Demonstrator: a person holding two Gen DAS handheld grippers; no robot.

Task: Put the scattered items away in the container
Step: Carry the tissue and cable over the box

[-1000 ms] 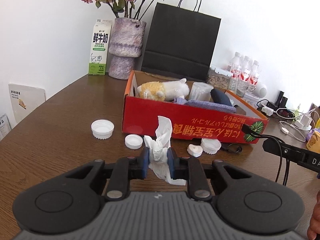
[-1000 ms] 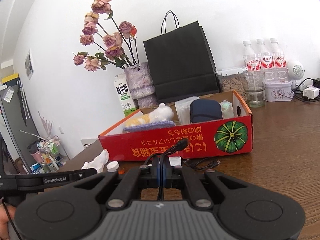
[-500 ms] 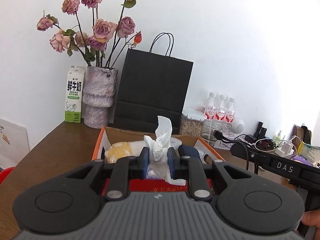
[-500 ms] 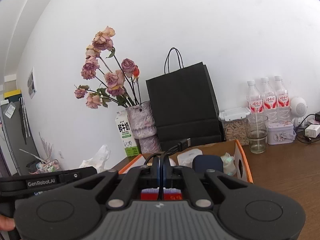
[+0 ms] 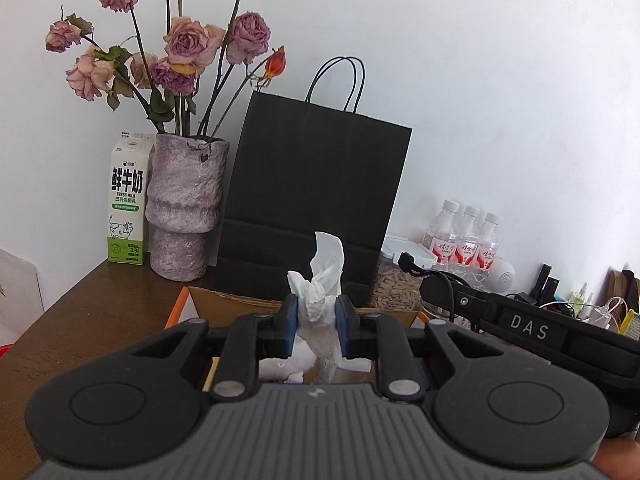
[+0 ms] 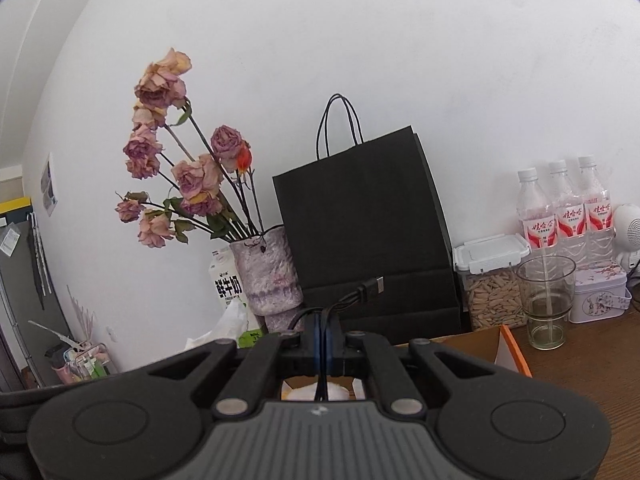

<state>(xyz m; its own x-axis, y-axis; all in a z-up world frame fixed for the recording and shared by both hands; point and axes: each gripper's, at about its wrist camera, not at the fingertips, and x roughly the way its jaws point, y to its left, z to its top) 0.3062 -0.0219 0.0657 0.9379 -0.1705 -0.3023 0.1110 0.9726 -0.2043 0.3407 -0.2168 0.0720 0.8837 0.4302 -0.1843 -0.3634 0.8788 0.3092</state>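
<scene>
left claw (image 5: pixel 317 322), tipped slightly down, pinches crumpled tissue (image 5: pixel 322 300); right claw (image 6: pixel 325 334), near level, clamps black cable (image 6: pixel 360 292).

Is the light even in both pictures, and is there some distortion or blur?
Left wrist view: bright, even daylight; the black bag stays dark and flat; fisheye corners are dark. Right wrist view: same soft light, the wall bends at the left edge; the glass is sharp, no motion blur.

A dark brown wooden table (image 5: pixel 100 312) carries a mottled purple ceramic vase (image 5: pixel 186 208); just left of it a white-green milk carton (image 5: pixel 128 198), right a black paper bag (image 5: pixel 316 200), in front an orange-rimmed cardboard box (image 5: pixel 224 304)
</scene>
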